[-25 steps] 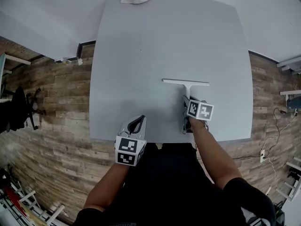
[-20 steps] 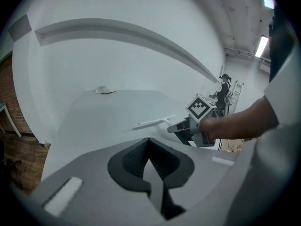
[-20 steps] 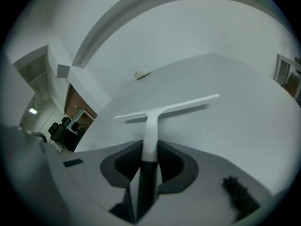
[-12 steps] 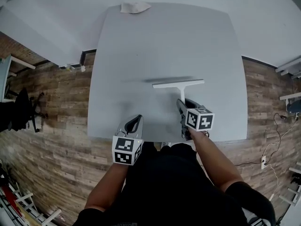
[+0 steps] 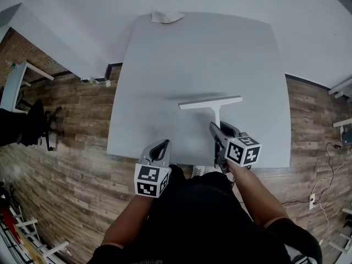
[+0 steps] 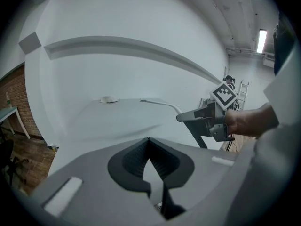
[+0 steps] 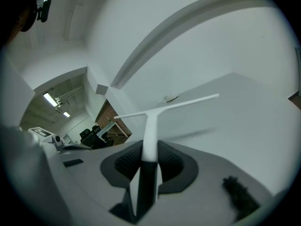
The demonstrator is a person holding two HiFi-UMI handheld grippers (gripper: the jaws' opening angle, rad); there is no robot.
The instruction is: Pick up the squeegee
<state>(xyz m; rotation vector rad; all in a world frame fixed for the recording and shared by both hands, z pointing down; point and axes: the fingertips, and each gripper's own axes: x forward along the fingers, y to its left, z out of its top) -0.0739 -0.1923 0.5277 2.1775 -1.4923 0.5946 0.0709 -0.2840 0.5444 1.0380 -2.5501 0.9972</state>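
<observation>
Gripping the squeegee [image 5: 212, 102], right claw [image 5: 216, 127] has raised it off the table [image 5: 165, 65]; left claw [image 5: 160, 146] closed, empty.

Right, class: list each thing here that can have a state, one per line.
squeegee: held by its handle, lifted off the table.
right gripper: shut on the squeegee's handle.
left gripper: shut, empty.
cloth: crumpled, at the table's far edge.

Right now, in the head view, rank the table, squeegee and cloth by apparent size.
table, largest
squeegee, next
cloth, smallest, though it lies at the far edge, so distance may shrink it
</observation>
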